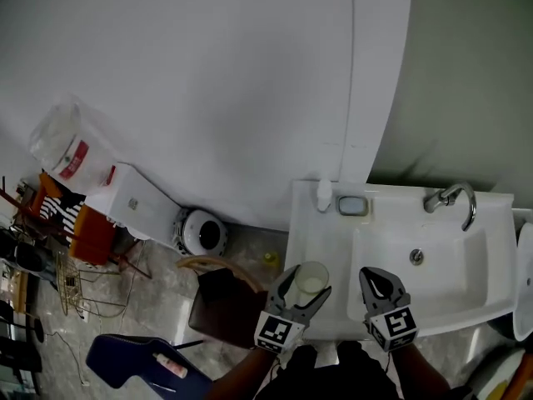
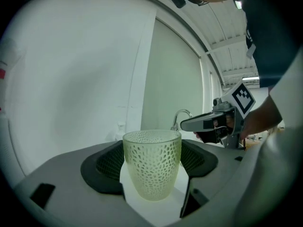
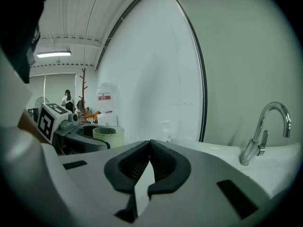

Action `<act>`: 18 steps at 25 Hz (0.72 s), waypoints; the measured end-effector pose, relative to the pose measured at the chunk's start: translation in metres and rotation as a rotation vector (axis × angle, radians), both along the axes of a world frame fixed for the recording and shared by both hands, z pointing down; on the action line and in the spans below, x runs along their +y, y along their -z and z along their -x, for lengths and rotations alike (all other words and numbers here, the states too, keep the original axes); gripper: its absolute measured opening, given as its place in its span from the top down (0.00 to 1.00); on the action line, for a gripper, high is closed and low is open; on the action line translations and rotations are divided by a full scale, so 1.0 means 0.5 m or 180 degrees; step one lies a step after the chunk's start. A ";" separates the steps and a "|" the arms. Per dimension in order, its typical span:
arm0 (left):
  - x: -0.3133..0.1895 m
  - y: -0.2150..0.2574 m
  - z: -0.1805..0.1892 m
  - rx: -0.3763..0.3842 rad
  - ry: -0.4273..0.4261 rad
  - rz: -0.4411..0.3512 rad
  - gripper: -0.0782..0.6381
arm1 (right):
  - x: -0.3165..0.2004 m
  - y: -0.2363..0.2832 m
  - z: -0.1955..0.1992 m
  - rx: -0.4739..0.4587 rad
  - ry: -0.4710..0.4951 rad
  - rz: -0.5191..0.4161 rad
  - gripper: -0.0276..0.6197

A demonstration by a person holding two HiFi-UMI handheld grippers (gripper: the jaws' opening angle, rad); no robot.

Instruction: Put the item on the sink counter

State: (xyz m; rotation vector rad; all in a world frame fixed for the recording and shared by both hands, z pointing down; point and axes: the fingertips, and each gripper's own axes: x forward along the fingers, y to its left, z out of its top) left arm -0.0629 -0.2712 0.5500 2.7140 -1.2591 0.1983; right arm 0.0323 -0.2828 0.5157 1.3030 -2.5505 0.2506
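One cup [image 2: 151, 164] sits upright, clamped in the left gripper [image 1: 308, 282], over the bench [image 1: 305, 227] left of the basin [image 1: 433, 283], ready to set down; the right gripper [image 1: 375, 282] stays out of it, closed and empty.

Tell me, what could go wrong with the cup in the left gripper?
1. The left gripper holds the cup close to the near left corner of the sink counter; released there, it might tip over the edge.
2. The shut right gripper hovers close beside it and could knock the cup.

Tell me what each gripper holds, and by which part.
The left gripper grips the pale green, dimpled cup by its side walls, below the rim. The right gripper holds nothing, jaws closed.
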 end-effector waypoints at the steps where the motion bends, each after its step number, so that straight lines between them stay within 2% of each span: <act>1: -0.009 -0.007 -0.008 0.0022 0.0021 -0.0004 0.36 | -0.002 -0.011 -0.007 0.0023 0.0025 0.0063 0.94; 6: -0.059 -0.060 -0.020 -0.0035 0.0158 0.0016 0.36 | -0.019 -0.058 -0.021 0.0061 0.0122 0.0125 0.94; 12: -0.112 -0.119 -0.034 -0.0336 0.0374 -0.0088 0.37 | -0.026 -0.110 -0.042 0.0099 0.0149 0.0208 0.94; 18: -0.151 -0.171 -0.048 -0.0280 0.0541 0.0033 0.37 | -0.038 -0.116 -0.052 0.0063 0.0206 0.0193 0.94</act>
